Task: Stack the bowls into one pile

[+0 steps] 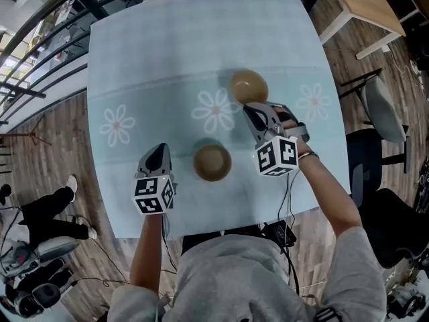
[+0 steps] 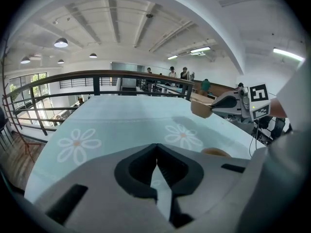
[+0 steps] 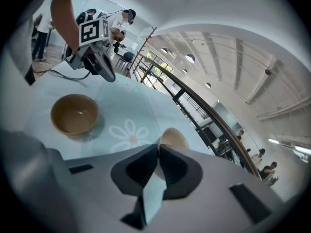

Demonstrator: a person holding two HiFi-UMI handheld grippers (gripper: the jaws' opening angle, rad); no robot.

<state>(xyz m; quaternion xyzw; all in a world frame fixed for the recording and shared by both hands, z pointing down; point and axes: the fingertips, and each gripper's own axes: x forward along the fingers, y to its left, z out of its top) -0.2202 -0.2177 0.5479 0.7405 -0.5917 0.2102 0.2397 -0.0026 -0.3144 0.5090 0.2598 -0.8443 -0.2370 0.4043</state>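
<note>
Brown round bowl (image 1: 249, 86) hangs above the pale flowered tabletop (image 1: 134, 59), its rim clenched in the right tongs (image 1: 251, 109); left tongs (image 1: 158, 151) clenched empty beside second brown bowl (image 1: 212, 162).

Two brown bowls (image 1: 249, 86) (image 1: 212, 162), two claws (image 1: 159, 149) (image 1: 247, 108), one table (image 1: 167, 45), three daisy prints (image 1: 117, 125) (image 1: 216, 109) (image 1: 314, 101)

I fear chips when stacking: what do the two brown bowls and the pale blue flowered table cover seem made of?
Standing brown bowl and lifted brown bowl: probably glazed ceramic, possibly plastic; smooth, glint inside. Pale blue flowered table cover: matte printed cloth or vinyl; fold line visible.
</note>
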